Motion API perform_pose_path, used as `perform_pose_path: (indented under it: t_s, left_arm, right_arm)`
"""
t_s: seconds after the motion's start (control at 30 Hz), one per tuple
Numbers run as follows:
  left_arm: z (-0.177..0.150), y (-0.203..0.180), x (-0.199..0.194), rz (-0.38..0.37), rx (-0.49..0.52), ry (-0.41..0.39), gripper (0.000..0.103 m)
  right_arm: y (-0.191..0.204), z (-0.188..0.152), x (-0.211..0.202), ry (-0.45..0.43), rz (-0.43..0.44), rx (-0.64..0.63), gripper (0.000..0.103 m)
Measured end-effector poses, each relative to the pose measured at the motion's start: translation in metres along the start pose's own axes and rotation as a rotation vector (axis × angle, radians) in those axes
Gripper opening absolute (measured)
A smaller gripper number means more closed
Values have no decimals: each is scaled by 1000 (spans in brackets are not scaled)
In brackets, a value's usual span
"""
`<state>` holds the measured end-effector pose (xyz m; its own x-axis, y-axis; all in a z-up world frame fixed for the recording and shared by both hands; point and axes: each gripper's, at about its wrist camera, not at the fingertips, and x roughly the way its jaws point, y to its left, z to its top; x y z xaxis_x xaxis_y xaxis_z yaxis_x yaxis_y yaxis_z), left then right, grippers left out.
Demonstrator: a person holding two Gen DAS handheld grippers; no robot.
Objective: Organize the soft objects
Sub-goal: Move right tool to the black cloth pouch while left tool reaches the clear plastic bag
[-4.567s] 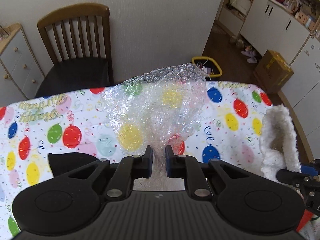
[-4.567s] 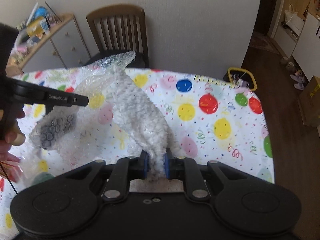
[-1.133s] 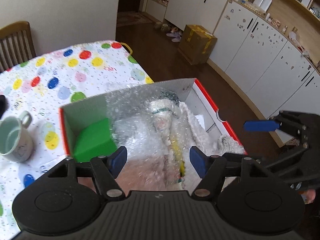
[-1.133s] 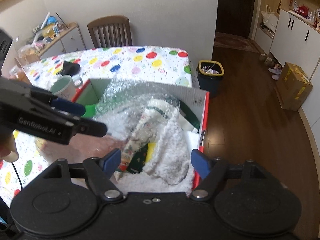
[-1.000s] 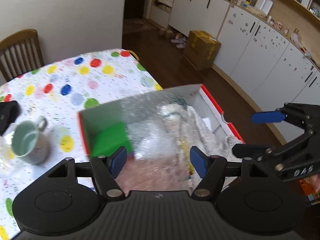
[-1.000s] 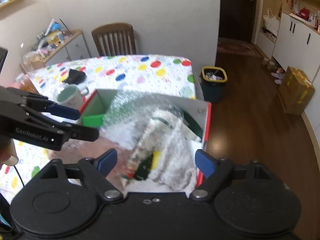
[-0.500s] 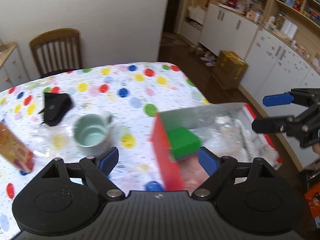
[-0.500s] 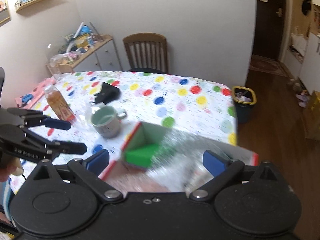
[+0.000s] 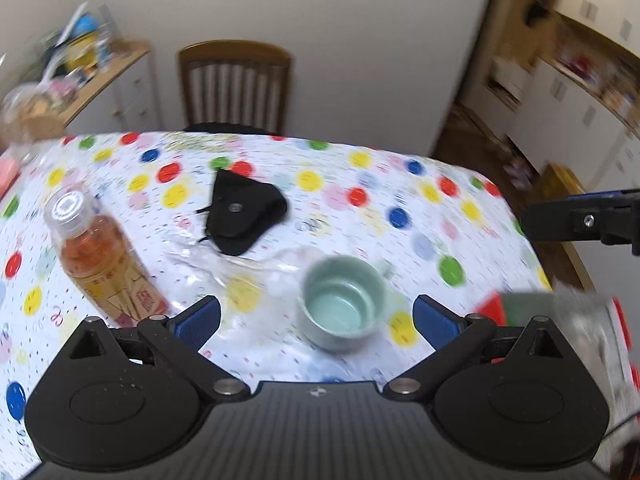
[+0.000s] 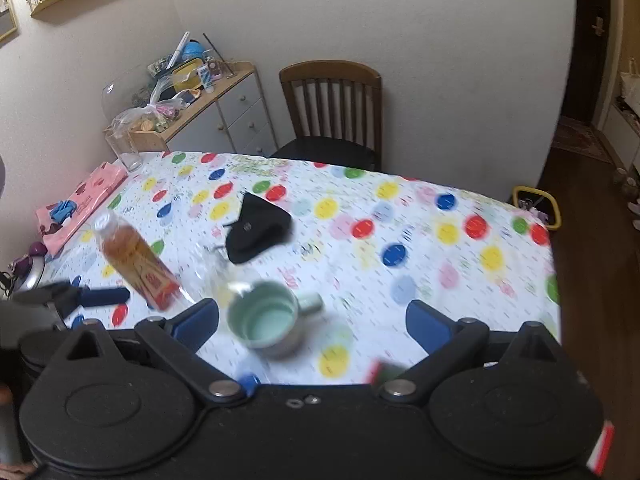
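A black soft pouch (image 9: 240, 216) (image 10: 258, 228) lies on the balloon-print tablecloth (image 9: 360, 208), with crumpled clear plastic (image 9: 216, 264) just in front of it. The red-rimmed box (image 9: 490, 308) with bubble wrap (image 9: 580, 320) inside shows at the left wrist view's right edge; only its corner (image 10: 380, 370) shows in the right wrist view. My left gripper (image 9: 318, 316) hovers above the table, jaws opening wide, nothing between them. My right gripper (image 10: 312, 322) is open and holds nothing. Each gripper's fingers (image 9: 580, 220) (image 10: 100, 296) show in the other's view.
A pale green mug (image 9: 342, 312) (image 10: 266, 320) stands near the front, an amber drink bottle (image 9: 100, 264) (image 10: 136, 264) to its left. A pink pack (image 10: 80, 204) and a glass (image 10: 124, 152) sit at the far left. A wooden chair (image 10: 332, 108) stands behind the table.
Both grippers have let go of the bubble wrap and fleece in the box, opened wide and swung left from the box to over the mug, bottle and black pouch.
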<state>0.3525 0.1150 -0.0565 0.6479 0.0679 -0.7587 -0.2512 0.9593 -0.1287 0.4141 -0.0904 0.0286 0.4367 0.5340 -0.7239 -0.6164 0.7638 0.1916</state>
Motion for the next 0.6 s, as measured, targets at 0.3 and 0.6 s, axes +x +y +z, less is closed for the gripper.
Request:
perform_pose_path:
  t_s: [0.3,0.6]
  left_arm:
    - [20,29,52,129,-182,-5,103]
    - [38,41,102,210,-290,44,103]
  right_arm:
    - [33,59,73,30,-9,-12,100]
    - [36,95,139,102,-37,-18,99]
